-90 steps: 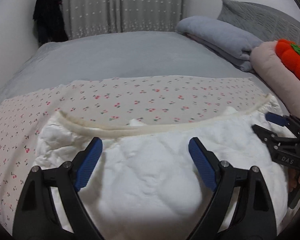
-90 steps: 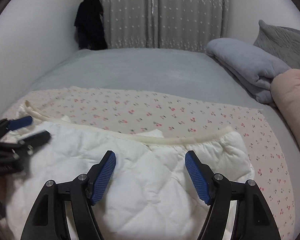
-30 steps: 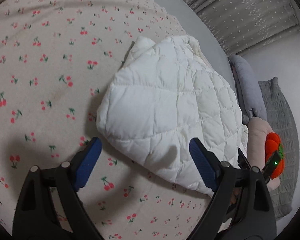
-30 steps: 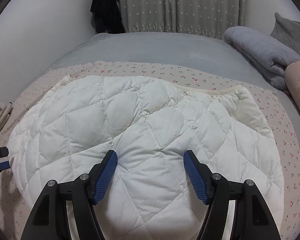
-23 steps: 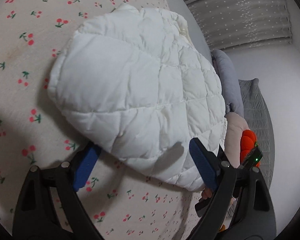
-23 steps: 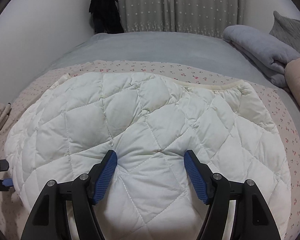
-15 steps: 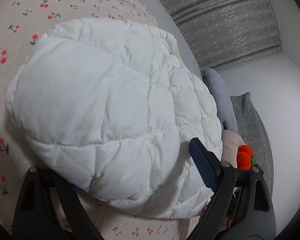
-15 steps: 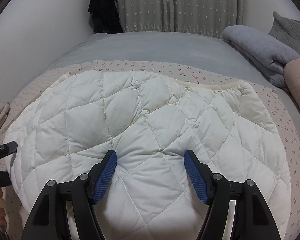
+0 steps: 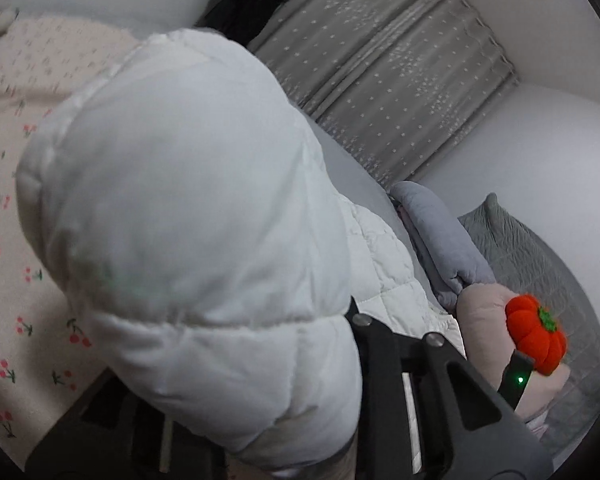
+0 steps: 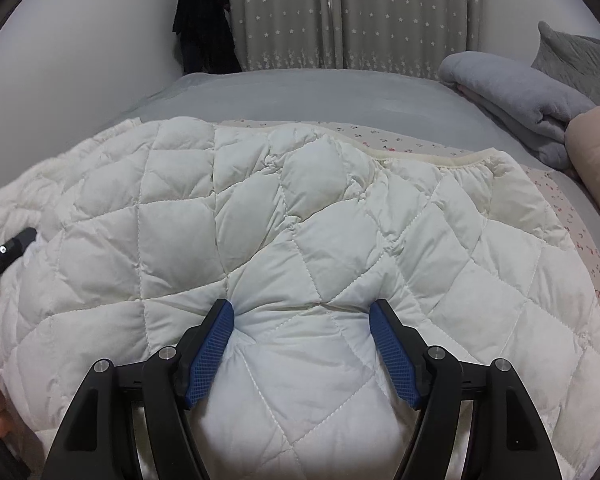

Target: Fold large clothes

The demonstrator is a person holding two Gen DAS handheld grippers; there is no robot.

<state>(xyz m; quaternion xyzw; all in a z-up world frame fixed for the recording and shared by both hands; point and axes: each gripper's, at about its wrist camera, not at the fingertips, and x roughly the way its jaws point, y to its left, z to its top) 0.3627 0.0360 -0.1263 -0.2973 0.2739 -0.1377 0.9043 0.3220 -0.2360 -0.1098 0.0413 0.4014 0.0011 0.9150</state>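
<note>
Pillows and bedding crowd the right side of the bed: a folded grey blanket (image 10: 512, 92), a pinkish cushion (image 10: 596, 148) just in front of it, and a grey quilted pillow (image 10: 576, 60) behind both. On the cushion sits an orange pumpkin plush (image 9: 536, 334) (seen only from the left wrist view).

Filling most of both views is the white quilted jacket (image 10: 292, 240), spread over a cherry-print sheet (image 9: 16, 272) that covers the near part of a grey bedspread (image 10: 308, 92). A cream elastic hem (image 10: 440, 160) runs along the jacket's far edge.

In the left wrist view a puffed fold of the jacket bulges up right in front of the lens and hides the left gripper (image 9: 260, 420) almost wholly; only its black frame shows at the bottom. Its jaws are closing with the padded fabric bunched between them, and the fold appears pinched there, though the pads themselves are covered. Its black tip also shows at the left edge of the right wrist view.

The right gripper (image 10: 302, 344) rests on the near edge of the jacket with its blue pads (image 10: 208, 354) spread wide, a bulge of quilting between them but not squeezed.

Grey star-dotted curtains (image 10: 340, 12) hang along the far wall, and a dark garment (image 10: 204, 24) hangs in the corner beside them.
</note>
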